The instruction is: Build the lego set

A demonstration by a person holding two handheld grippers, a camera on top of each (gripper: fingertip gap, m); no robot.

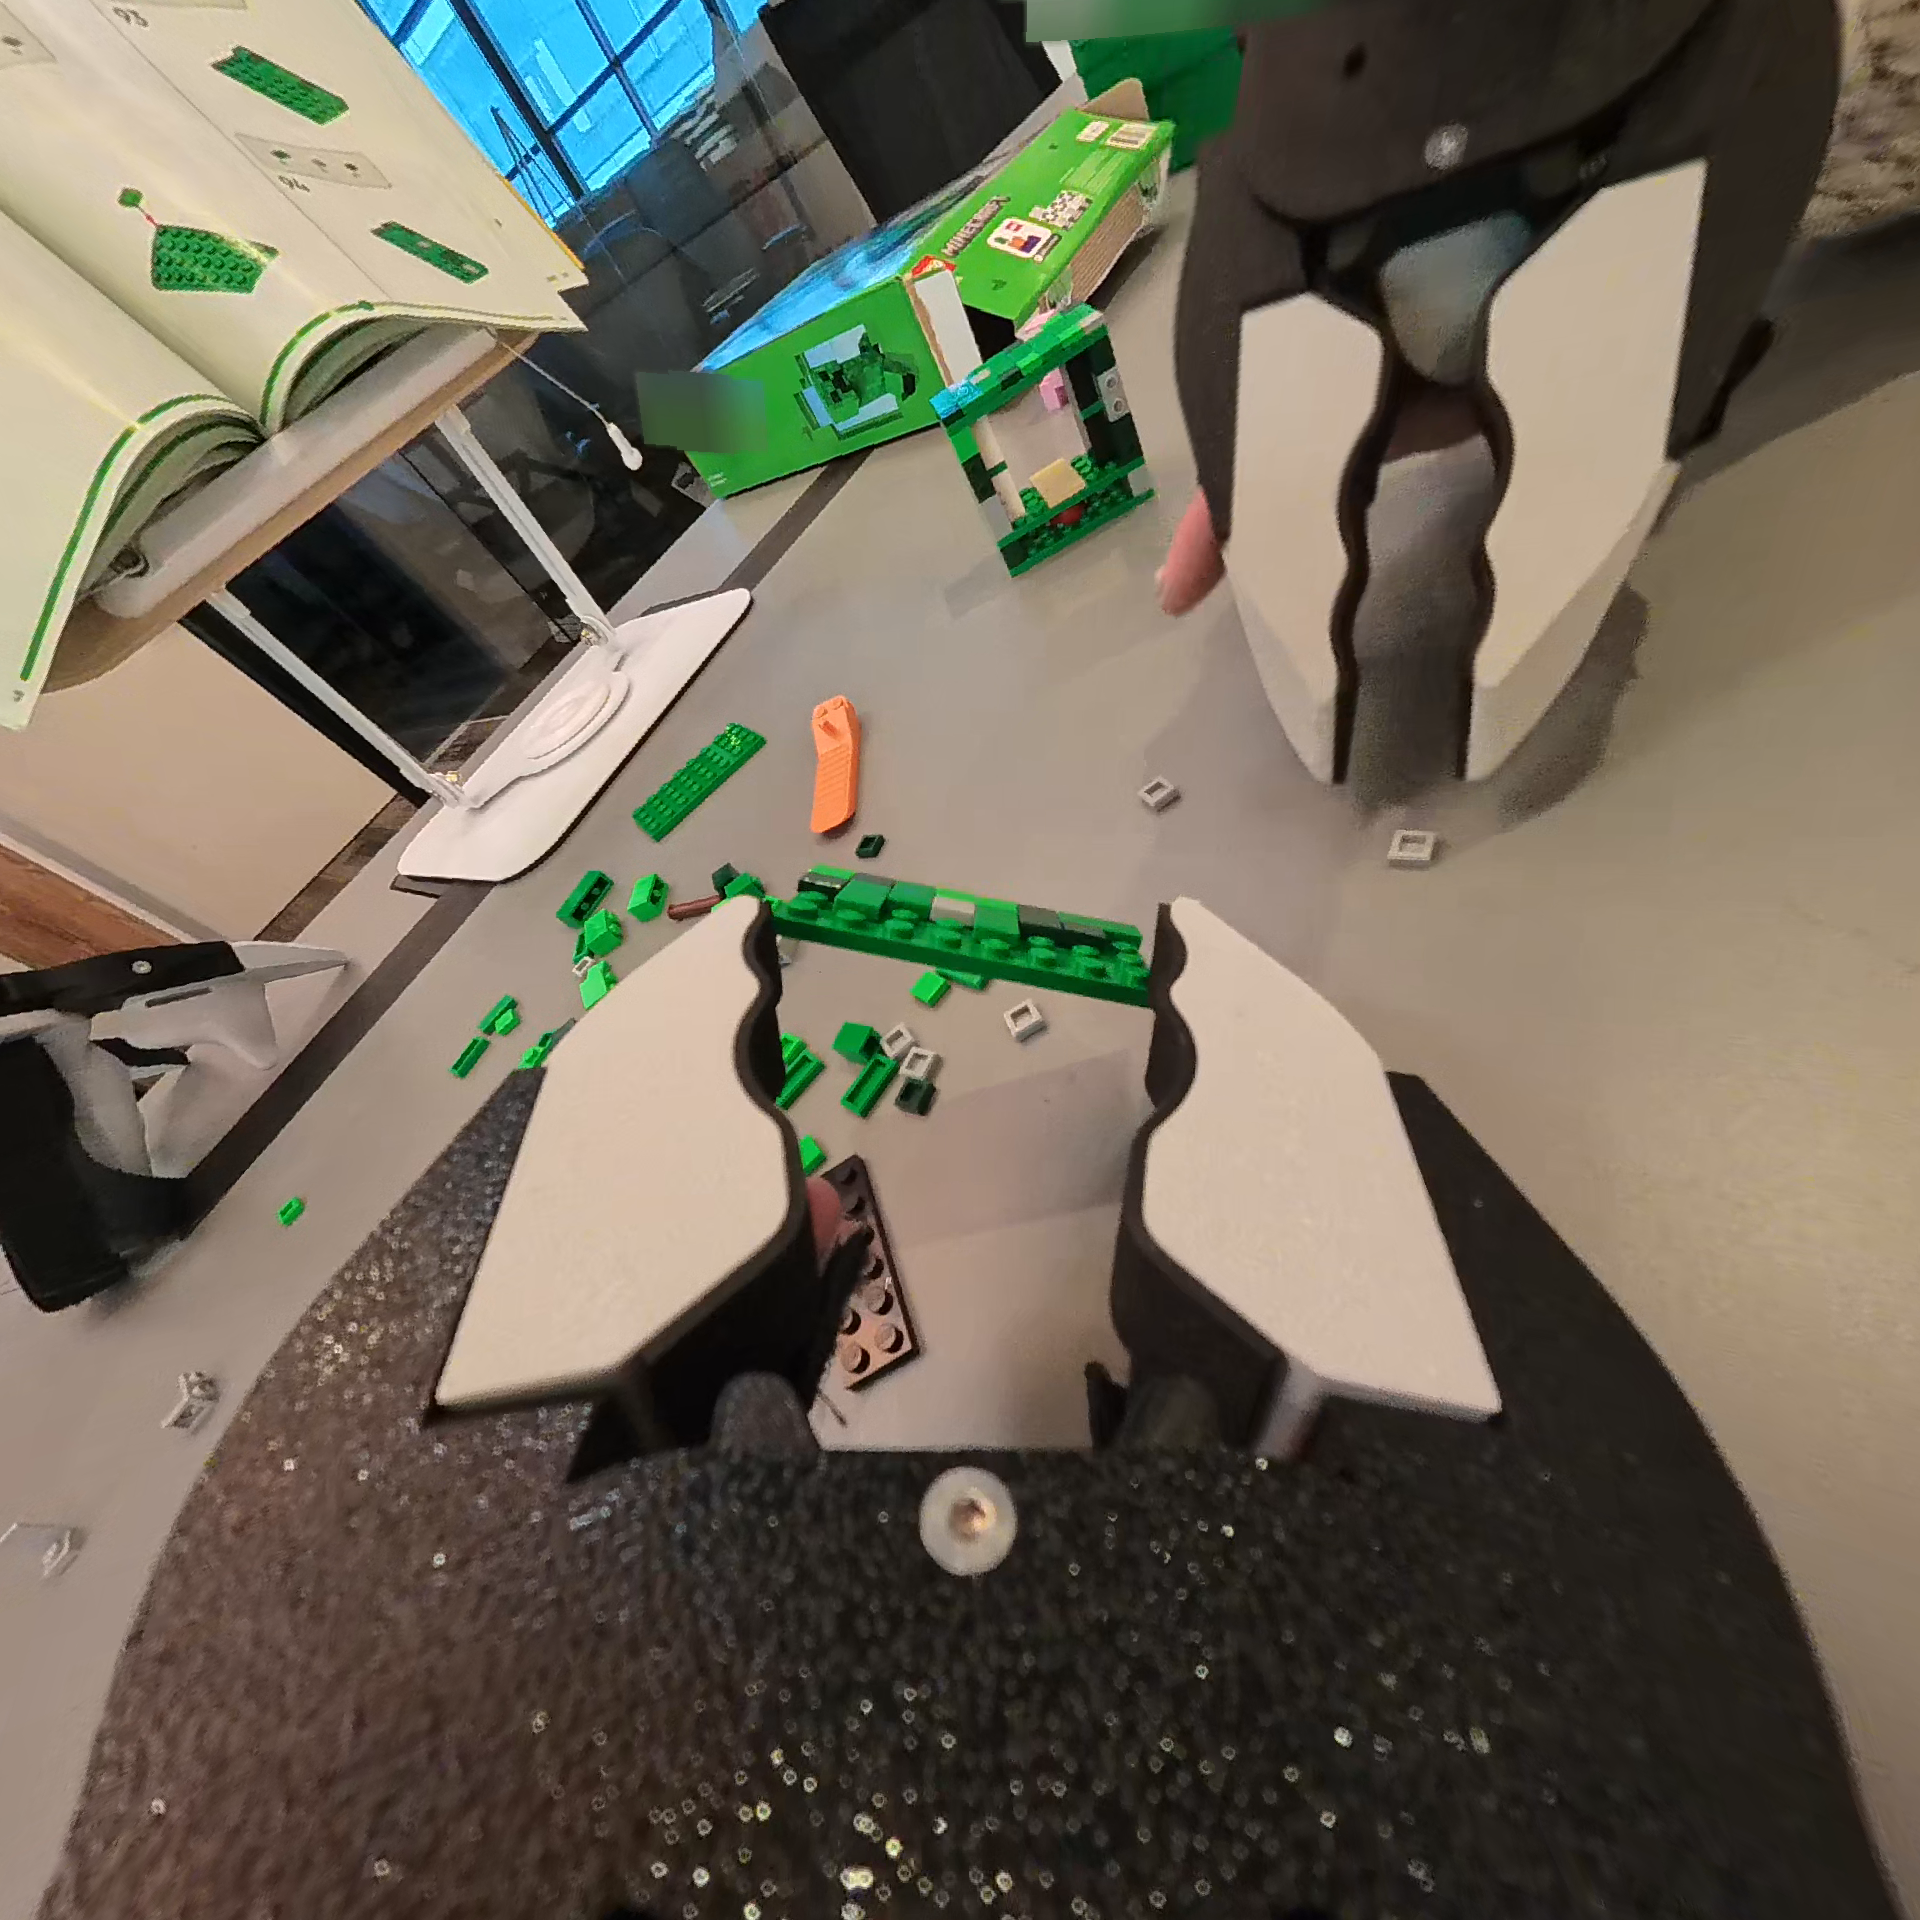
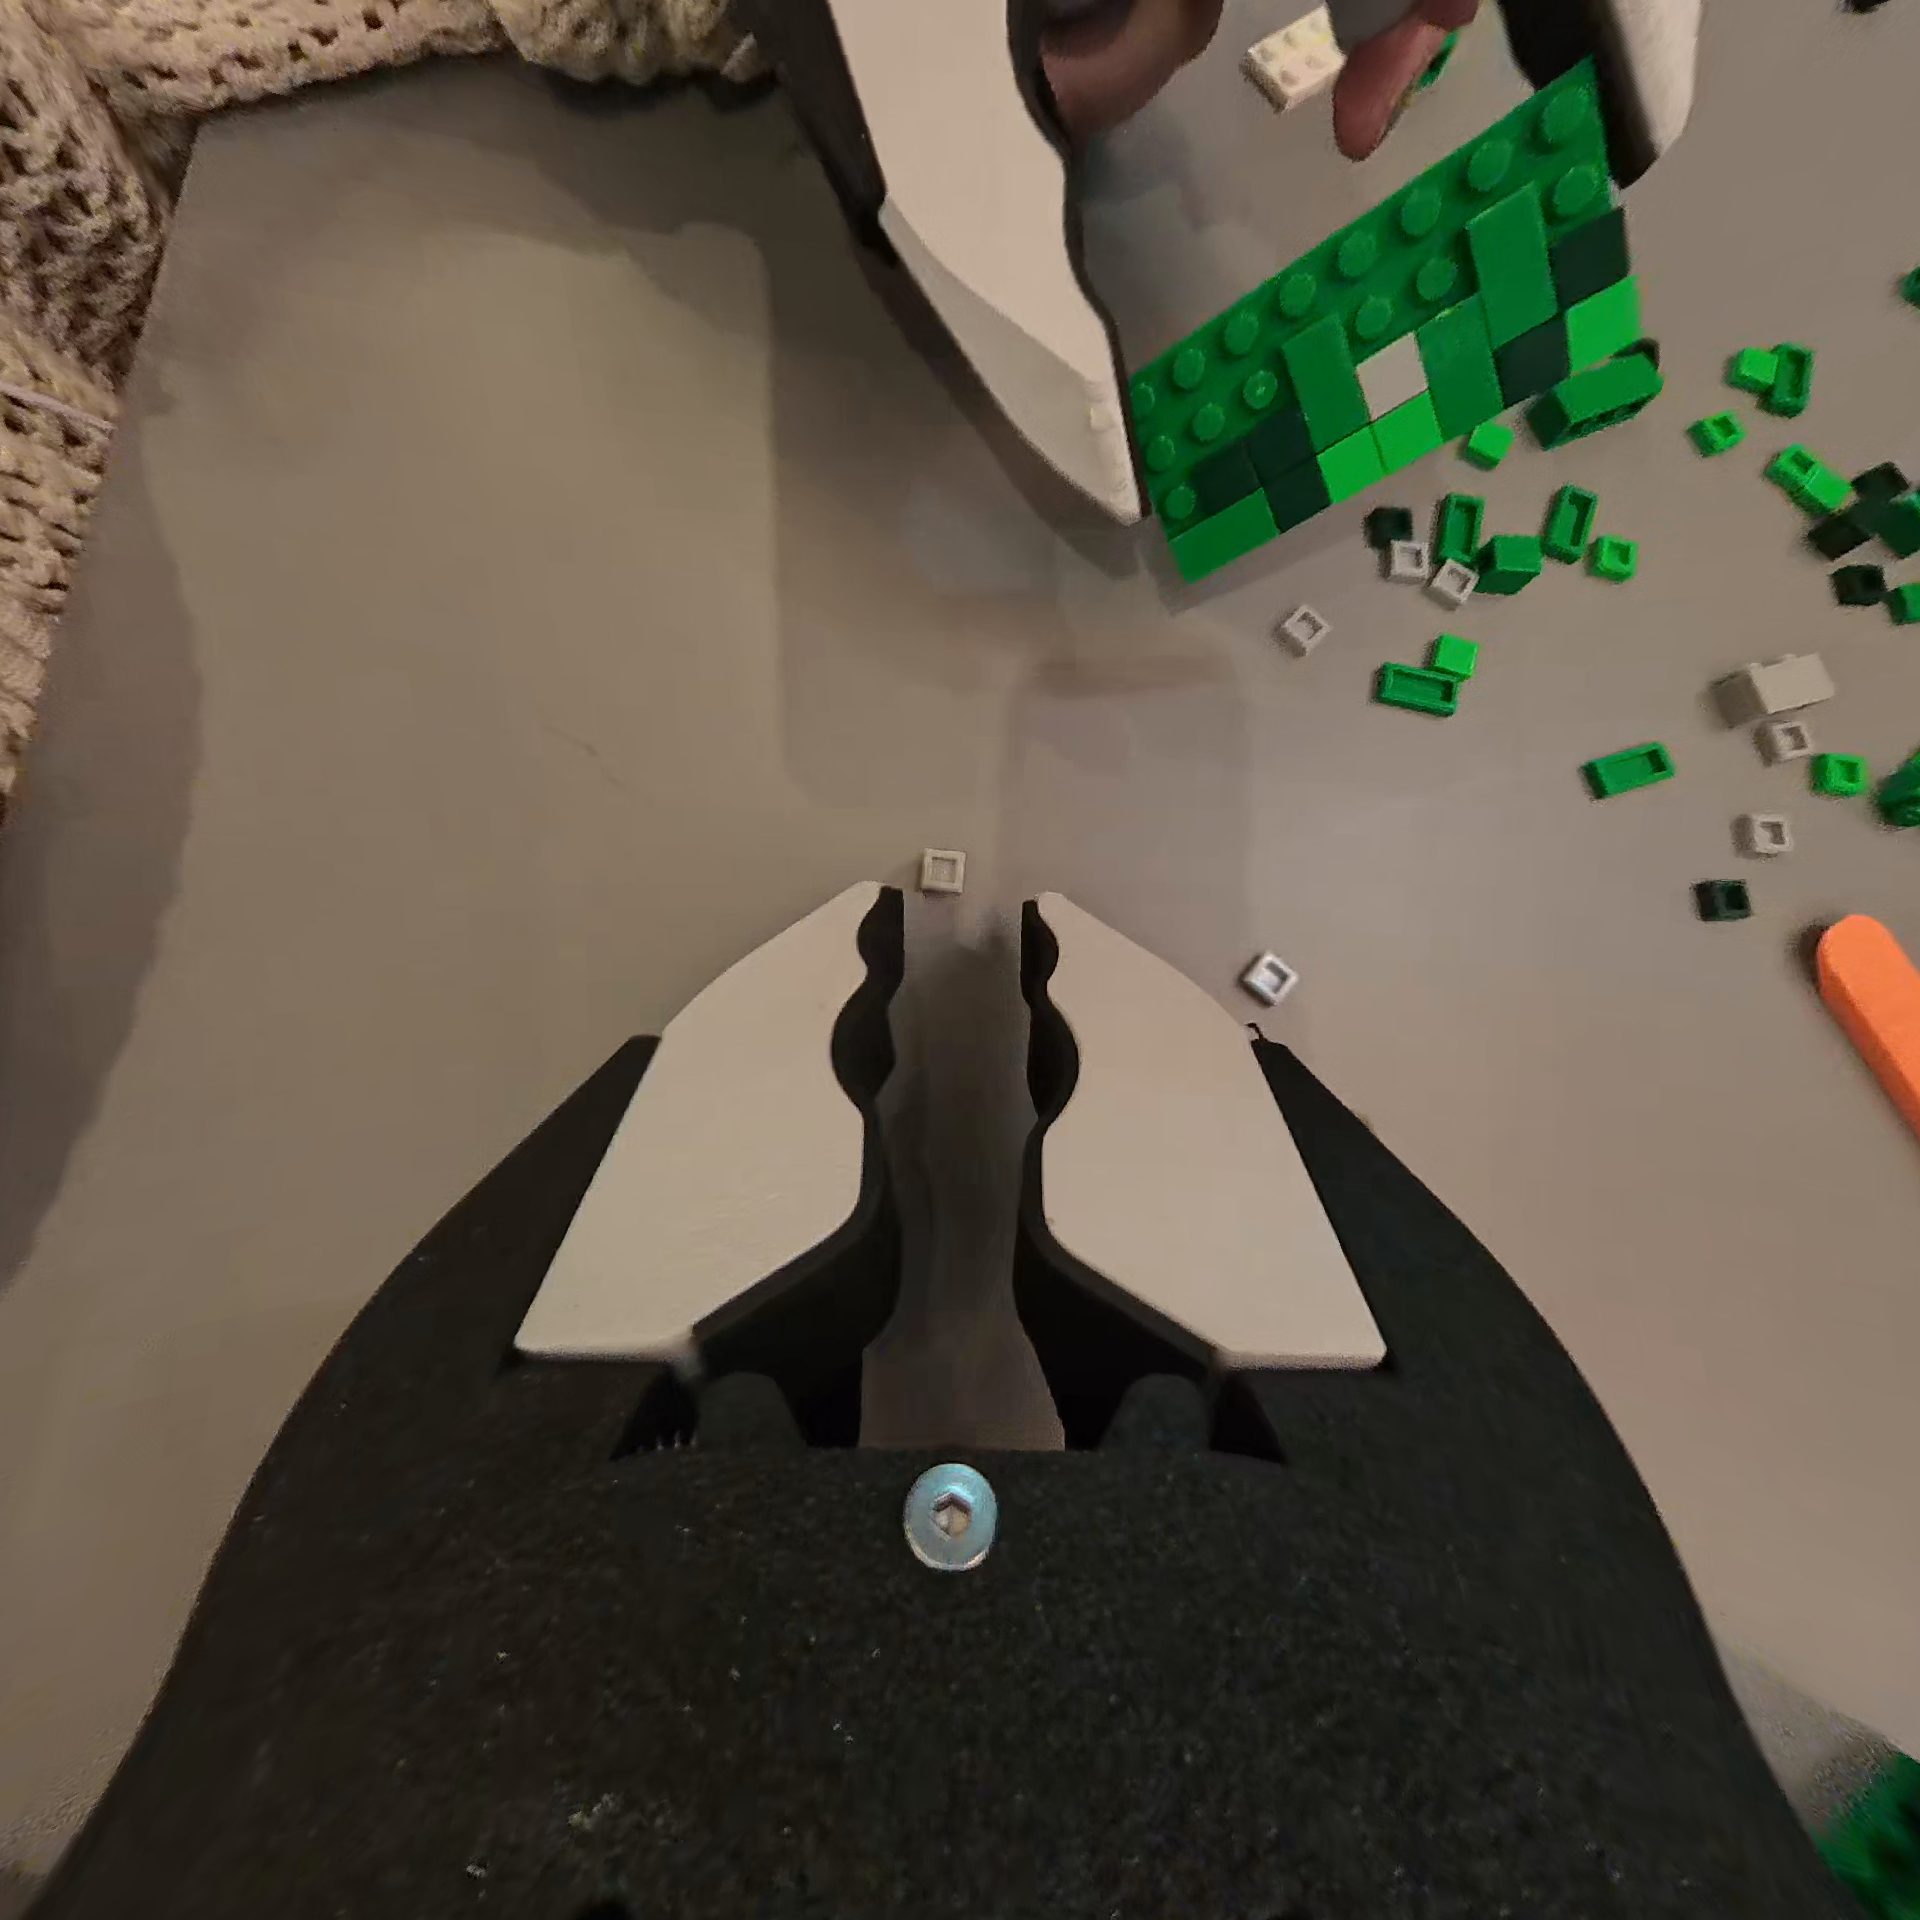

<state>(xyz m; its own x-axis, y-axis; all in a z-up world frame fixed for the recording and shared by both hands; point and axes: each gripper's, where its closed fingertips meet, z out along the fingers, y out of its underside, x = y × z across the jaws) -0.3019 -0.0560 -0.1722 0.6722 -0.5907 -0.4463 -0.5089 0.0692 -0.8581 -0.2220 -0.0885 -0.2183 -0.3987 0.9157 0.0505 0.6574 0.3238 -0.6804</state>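
Observation:
My left gripper (image 1: 961, 935) is shut on a long green plate (image 1: 935, 940) and grips it by its two ends above the grey table (image 1: 1558, 1039). The plate's far rows carry green, dark green and grey tiles. The right wrist view shows the same plate (image 2: 1351, 343) between the left gripper's fingers (image 2: 997, 343). My right gripper (image 2: 961, 904) is slightly open and empty, with its tips close to the table. A small grey square tile (image 2: 942, 870) lies just ahead of its left fingertip, outside the jaws. The right gripper also shows in the left wrist view (image 1: 1403, 769), pointing down.
Loose green and grey pieces (image 1: 862, 1070) are scattered under the plate. An orange brick separator (image 1: 834, 764), a second green plate (image 1: 698, 779), a brown plate (image 1: 868, 1278), a part-built green frame (image 1: 1049, 436), the set's box (image 1: 914, 343) and an open instruction book (image 1: 208, 260) on a stand surround them. The left tips stand about 15 cm off the orange brick separator (image 1: 834, 764).

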